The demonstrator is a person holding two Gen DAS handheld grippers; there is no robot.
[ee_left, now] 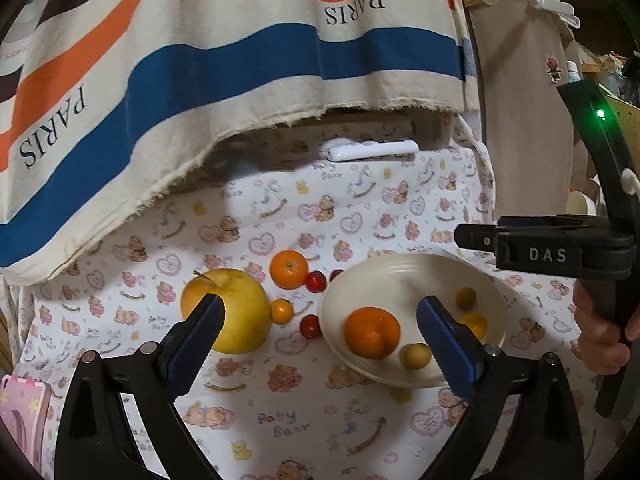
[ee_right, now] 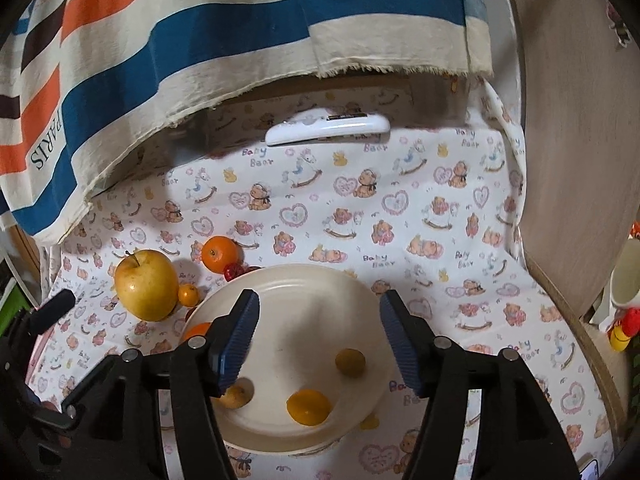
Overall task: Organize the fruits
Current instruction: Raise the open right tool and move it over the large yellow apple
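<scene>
A cream plate (ee_left: 400, 276) on the bear-print cloth holds an orange (ee_left: 372, 332) and three small yellow fruits (ee_left: 466, 297). To its left lie a yellow apple (ee_left: 236, 308), a second orange (ee_left: 289, 269), a tiny orange fruit (ee_left: 282, 311) and red cherry tomatoes (ee_left: 310, 326). My left gripper (ee_left: 320, 320) stands open and empty, above the gap between apple and plate. My right gripper (ee_right: 320, 332) hovers open over the plate (ee_right: 304, 280), nothing between its pads. Below it lie yellow fruits (ee_right: 309, 406); its left finger partly hides the orange (ee_right: 196, 330).
A striped "PARIS" cloth (ee_left: 200, 60) hangs over the back of the surface. Under its edge lies a white slim device (ee_left: 372, 150). A round wooden board (ee_left: 528, 120) stands at the right, a cup (ee_right: 624, 280) beyond it. A pink object (ee_left: 20, 416) sits at the near left.
</scene>
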